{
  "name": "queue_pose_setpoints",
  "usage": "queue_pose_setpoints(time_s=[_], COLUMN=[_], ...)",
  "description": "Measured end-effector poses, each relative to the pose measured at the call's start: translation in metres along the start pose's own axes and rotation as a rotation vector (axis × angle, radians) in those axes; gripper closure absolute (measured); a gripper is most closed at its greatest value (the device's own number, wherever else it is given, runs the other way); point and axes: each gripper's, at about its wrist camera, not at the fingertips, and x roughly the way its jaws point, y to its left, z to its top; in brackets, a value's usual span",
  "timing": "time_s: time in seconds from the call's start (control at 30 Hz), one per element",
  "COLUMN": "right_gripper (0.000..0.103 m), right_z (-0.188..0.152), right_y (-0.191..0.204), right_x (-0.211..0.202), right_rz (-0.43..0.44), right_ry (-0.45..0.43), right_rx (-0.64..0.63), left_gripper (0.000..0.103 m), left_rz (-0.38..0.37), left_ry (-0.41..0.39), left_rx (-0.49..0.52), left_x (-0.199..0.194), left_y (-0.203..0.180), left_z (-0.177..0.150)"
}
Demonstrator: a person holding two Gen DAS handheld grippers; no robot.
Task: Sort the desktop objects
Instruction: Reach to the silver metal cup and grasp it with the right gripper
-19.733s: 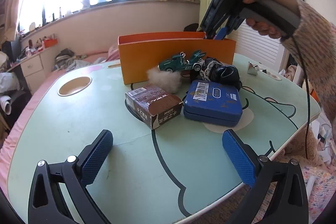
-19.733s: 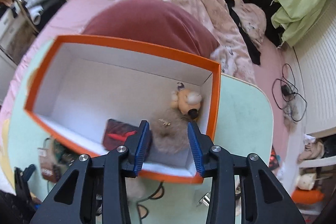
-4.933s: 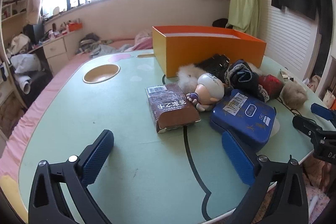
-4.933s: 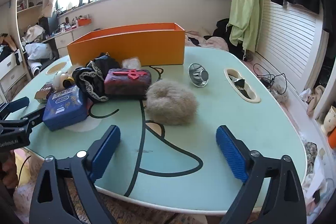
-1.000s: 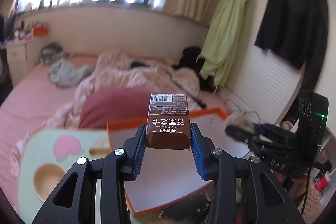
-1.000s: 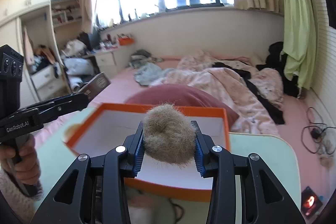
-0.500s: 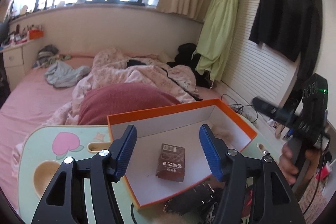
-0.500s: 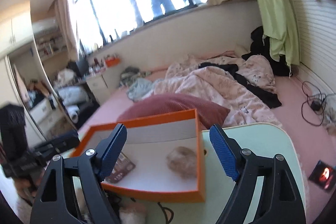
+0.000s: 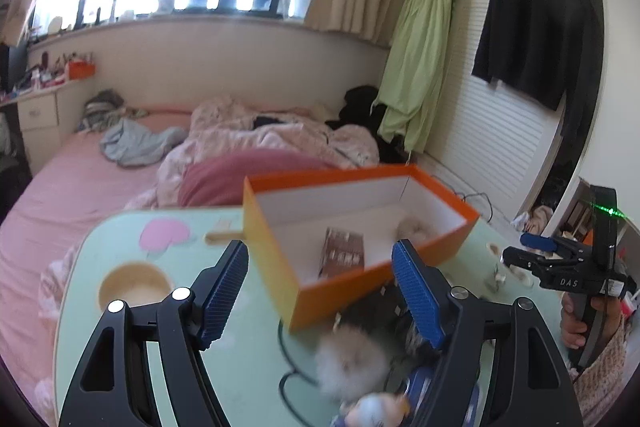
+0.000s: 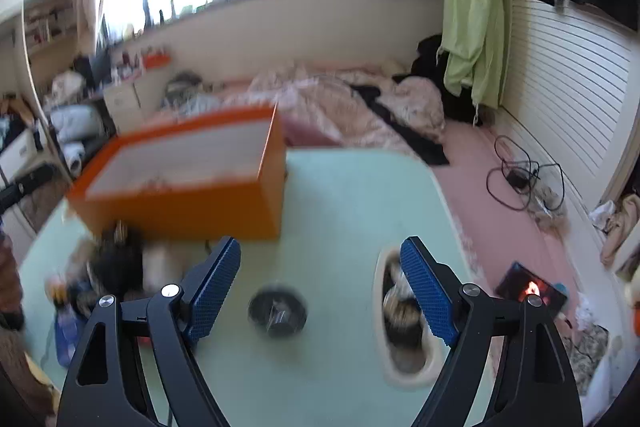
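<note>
While my left claw (image 9: 320, 291) hangs above the green table (image 9: 248, 367) with its jaws wide apart and nothing between them, I see through its camera the orange box (image 9: 296, 283) just beyond; inside it the brown carton (image 9: 344, 253) lies on the floor, and a pale fluffy ball (image 9: 414, 227) sits toward the far right corner; in front of the box, near me, lie a white fluffy ball (image 9: 350, 363), a dark bundle (image 9: 384, 311), a small doll (image 9: 374, 409) and a blue tin (image 9: 420, 383), packed close and touching; my other claw shows at the right edge of this view.

From the right camera, blurred, my right claw (image 10: 320, 291) is likewise spread and empty; between its pads, on the table, lies a round metal thing (image 10: 277, 309); the box stands far left, the heap of clutter in front of it on the left; an oval recess (image 10: 404, 311) in the table holds something I cannot make out.

My worry is the crowding; reaching for one item in that heap could drag a neighbour along or nudge the doll off the near edge; the metal piece looks free to roll away.
</note>
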Motion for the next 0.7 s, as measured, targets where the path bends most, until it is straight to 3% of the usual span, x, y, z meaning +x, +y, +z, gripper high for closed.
queue_pose_setpoints(time_s=[0.1, 0.3, 0.5, 0.67, 0.7], right_gripper=[0.021, 0.021, 0.022, 0.054, 0.056], right_z=[-0.004, -0.016, -0.020, -0.023, -0.023], right_y=[0.005, 0.013, 0.016, 0.012, 0.012], right_x=[-0.002, 0.020, 0.026, 0.032, 0.031], right_rz=[-0.034, -0.035, -0.014, 0.021, 0.028], right_ry=[0.009, 0.122, 0.156, 0.182, 0.179], right_rx=[-0.019, -0.068, -0.098, -0.077, -0.077], left_gripper=[0.029, 0.029, 0.029, 0.029, 0.029], left_rz=[0.052, -0.001, -0.009, -0.007, -0.006], left_ry=[0.018, -0.007, 0.013, 0.021, 0.020], left_rx=[0.020, -0.079, -0.075, -0.086, -0.086], left_x=[0.001, -0.007, -0.003, -0.001, -0.001], left_y=[0.001, 0.017, 0.015, 0.013, 0.013], left_z=[-0.011, -0.015, -0.016, -0.016, -0.016])
